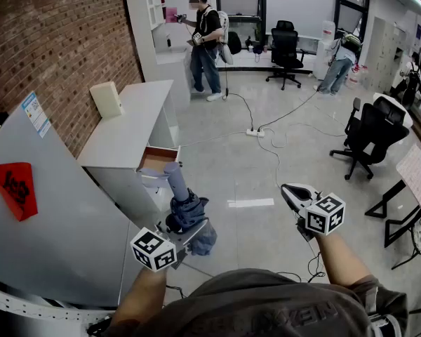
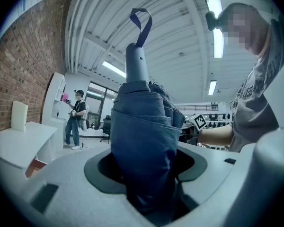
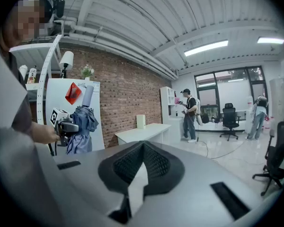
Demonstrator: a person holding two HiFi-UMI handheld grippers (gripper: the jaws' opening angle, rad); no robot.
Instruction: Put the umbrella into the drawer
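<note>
A folded blue umbrella (image 1: pixel 187 209) with a grey handle (image 1: pixel 177 177) stands upright in my left gripper (image 1: pixel 186 228), whose jaws are shut on its bunched fabric. In the left gripper view the umbrella (image 2: pixel 144 141) fills the gap between the jaws, its handle and wrist strap (image 2: pixel 143 22) pointing up. The white cabinet's drawer (image 1: pixel 158 159) is pulled open just beyond the umbrella's handle. My right gripper (image 1: pixel 295 196) hangs apart on the right over the floor, its pads (image 3: pixel 154 162) together and empty. From there I see the umbrella (image 3: pixel 83 122) at the left.
A cream box (image 1: pixel 107 98) stands on the white cabinet top (image 1: pixel 126 128). A large white panel (image 1: pixel 49 209) leans at the left. A power strip (image 1: pixel 255 133) and cables lie on the floor. A person (image 1: pixel 207 41) stands at the back; office chairs (image 1: pixel 368 135) are at the right.
</note>
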